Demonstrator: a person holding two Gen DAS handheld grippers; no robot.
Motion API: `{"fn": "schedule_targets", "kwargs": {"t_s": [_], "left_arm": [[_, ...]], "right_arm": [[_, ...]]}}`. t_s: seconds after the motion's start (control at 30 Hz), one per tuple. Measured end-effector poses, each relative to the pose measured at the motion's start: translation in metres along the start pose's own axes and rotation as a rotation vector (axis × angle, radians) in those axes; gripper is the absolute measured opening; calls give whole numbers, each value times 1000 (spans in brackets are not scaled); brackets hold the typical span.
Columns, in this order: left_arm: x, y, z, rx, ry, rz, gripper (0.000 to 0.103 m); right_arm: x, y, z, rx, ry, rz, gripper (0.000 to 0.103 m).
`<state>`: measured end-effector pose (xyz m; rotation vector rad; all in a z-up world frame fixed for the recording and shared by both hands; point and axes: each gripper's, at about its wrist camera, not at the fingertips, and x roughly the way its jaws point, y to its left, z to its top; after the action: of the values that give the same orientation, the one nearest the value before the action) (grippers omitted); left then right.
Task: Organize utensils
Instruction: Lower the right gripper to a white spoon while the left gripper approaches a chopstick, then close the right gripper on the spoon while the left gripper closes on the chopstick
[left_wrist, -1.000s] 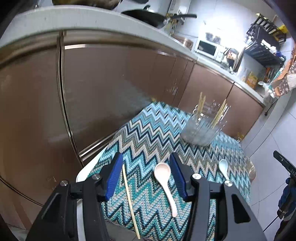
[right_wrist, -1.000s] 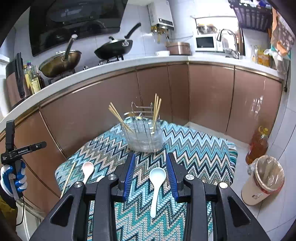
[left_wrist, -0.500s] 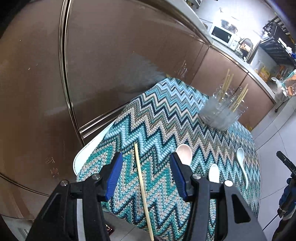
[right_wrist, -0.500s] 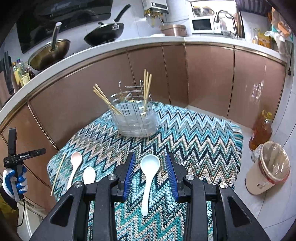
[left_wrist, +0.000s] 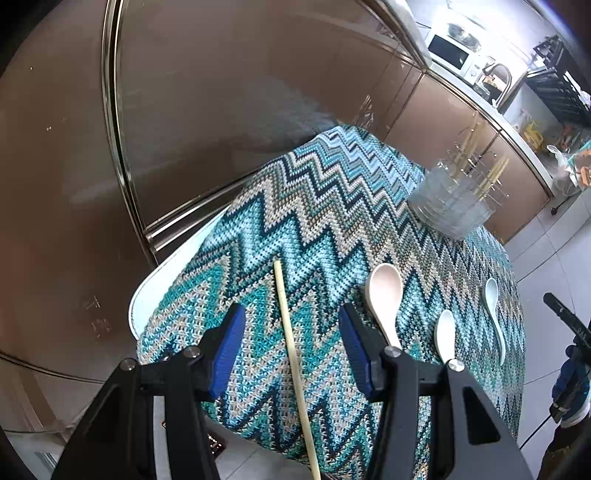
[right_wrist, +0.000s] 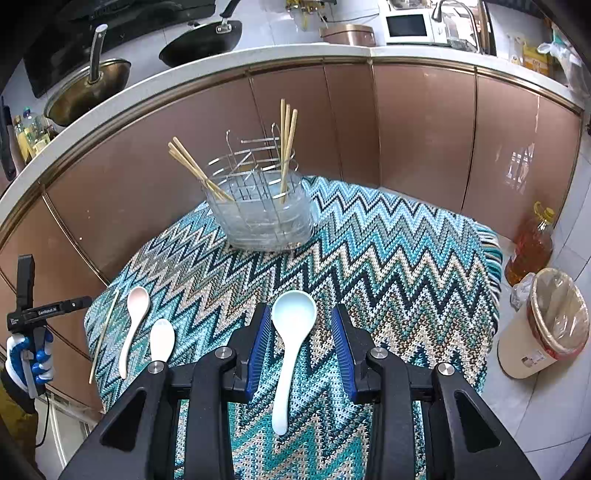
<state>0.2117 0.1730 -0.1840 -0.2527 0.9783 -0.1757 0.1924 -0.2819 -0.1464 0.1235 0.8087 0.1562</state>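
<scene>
Several chopsticks already stand in the caddy (right_wrist: 260, 206) at twelve o'clock, while one chopstick (left_wrist: 291, 354) and three spoons (possibly ceramic) remain on the counter (right_wrist: 406, 266), both hand-held grippers, left (left_wrist: 291, 347) and right (right_wrist: 297, 347), released and now lowered closer around chopstick and pale-blue spoon (right_wrist: 290, 343).

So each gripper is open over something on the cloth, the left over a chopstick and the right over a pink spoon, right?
Not quite. In the right wrist view, the spoon between the open right gripper fingers is pale blue, not pink. The left gripper is indeed open over a chopstick.
</scene>
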Motion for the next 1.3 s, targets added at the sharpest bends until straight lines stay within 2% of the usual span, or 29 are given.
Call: {"fn": "schedule_targets", "kwargs": {"t_s": [0.2, 0.33, 0.47, 0.53, 0.77, 0.93, 1.3], "left_arm": [[14, -2, 2, 1, 42, -33, 50], [26, -6, 3, 5, 75, -14, 49], [38, -9, 4, 12, 127, 6, 30], [45, -10, 5, 9, 158, 18, 26], [60, -9, 9, -13, 225, 40, 23], [63, -10, 12, -24, 255, 53, 20], [71, -9, 20, -45, 308, 81, 9]], "right_arm": [[14, -6, -3, 8, 24, 6, 34], [21, -10, -5, 11, 40, 8, 34], [29, -14, -6, 13, 57, 10, 34], [34, -16, -6, 11, 71, 15, 34], [68, -23, 0, 27, 192, 88, 34], [92, -29, 9, 29, 244, 127, 34], [137, -15, 32, -157, 367, 204, 34]]}}
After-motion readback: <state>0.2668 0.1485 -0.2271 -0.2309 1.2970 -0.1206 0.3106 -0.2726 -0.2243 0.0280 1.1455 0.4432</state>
